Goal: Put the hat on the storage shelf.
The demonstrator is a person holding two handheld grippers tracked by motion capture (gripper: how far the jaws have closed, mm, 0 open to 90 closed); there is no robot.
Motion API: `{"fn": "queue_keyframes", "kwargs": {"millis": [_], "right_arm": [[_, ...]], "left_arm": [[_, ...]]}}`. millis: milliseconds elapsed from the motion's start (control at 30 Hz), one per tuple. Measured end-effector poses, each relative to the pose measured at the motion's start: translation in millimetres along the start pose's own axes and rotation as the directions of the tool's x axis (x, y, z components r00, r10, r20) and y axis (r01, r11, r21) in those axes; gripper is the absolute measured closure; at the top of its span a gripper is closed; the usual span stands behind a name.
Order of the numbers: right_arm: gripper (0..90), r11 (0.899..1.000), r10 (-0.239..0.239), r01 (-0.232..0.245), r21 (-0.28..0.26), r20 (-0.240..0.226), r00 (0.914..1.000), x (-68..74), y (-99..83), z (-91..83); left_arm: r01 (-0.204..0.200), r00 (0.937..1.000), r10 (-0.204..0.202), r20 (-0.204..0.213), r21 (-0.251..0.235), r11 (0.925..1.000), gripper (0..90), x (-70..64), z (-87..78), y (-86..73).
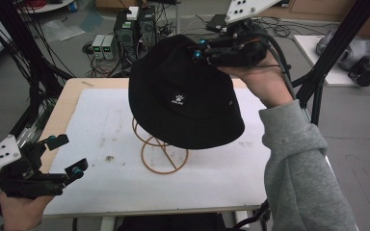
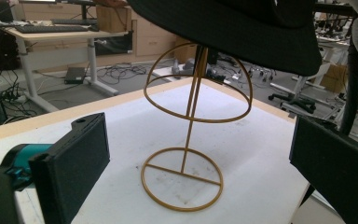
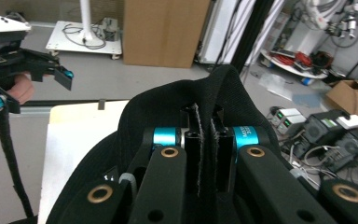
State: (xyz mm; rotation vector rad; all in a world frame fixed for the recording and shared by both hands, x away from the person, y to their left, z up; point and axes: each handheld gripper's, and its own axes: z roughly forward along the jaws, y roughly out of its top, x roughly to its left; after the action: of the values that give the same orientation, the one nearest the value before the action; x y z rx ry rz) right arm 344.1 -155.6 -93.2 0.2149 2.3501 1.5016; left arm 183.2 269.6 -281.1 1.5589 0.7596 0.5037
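Note:
A black bucket hat [image 1: 183, 94] with a small white paw logo hangs over a gold wire hat stand [image 1: 160, 150] at the middle of the table. My right gripper [image 1: 200, 50] is shut on the hat's crown, pinching a fold of black cloth [image 3: 204, 140] between its jaws. In the left gripper view the hat's brim [image 2: 242, 37] hovers just over the stand's wire dome [image 2: 196, 84], and I cannot tell whether they touch. My left gripper [image 1: 67, 155] is open near the table's front left corner, its jaws wide apart and holding nothing, facing the stand.
A white mat [image 1: 106, 125] covers the wooden table. Black frame posts [image 1: 332, 48] rise at the right and cables hang at the left. Computers and wires [image 1: 130, 33] sit on the floor beyond the table's far edge.

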Motion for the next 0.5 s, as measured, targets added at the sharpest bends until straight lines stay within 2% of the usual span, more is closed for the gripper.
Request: {"fn": "queue_keyframes", "kwargs": {"millis": [200, 500], "right_arm": [[87.2, 0.999, -0.03, 0.031, 0.011, -0.034, 0.999, 11.3, 6.7, 22.8], [87.2, 0.999, -0.031, 0.032, 0.03, -0.054, 0.998, 14.9, 3.3, 44.8]], "left_arm": [[0.001, 1.0, -0.001, -0.003, -0.004, 1.0, 5.1, -0.3, -2.5, 0.3], [0.003, 1.0, -0.003, -0.009, -0.01, 0.9999, 5.1, 0.5, -6.6, 0.6]]}}
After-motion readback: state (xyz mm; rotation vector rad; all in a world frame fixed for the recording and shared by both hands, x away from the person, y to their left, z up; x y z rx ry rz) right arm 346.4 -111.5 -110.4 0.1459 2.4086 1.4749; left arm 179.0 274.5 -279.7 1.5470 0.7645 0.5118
